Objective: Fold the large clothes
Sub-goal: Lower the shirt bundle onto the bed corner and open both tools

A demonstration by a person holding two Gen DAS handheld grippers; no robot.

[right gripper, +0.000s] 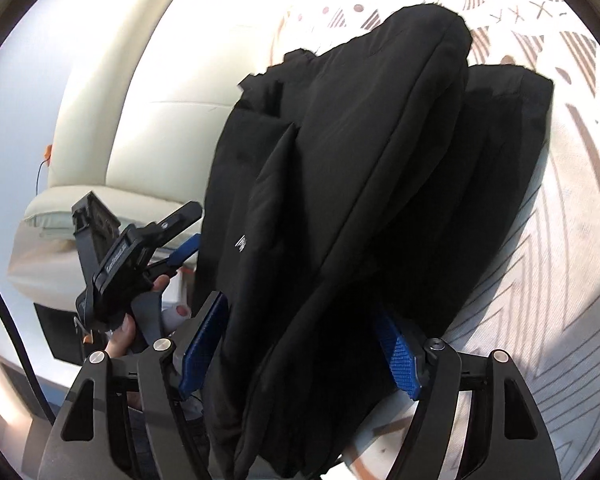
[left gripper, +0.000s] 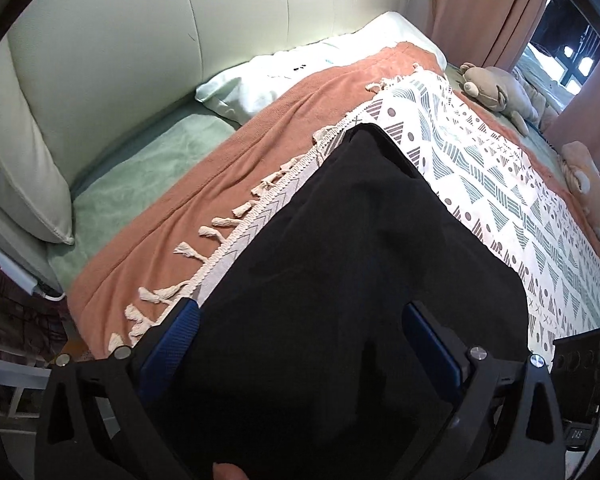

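Both hand-held grippers, left gripper (left gripper: 300, 344) and right gripper (right gripper: 300, 344), stand apart, straddling a bulky black padded jacket (right gripper: 360, 184) unclamped; soft, slippery, puffy, best pinched at its folded edges

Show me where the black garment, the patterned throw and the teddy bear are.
Black garment (left gripper: 340, 260): left wrist view, middle of the folded cloth.
Patterned throw (left gripper: 500, 184): left wrist view, bare printed part.
Teddy bear (left gripper: 496, 90): left wrist view, its head.

Both wrist views close, angled down at black garment (left gripper: 340, 280) on bed; shared.
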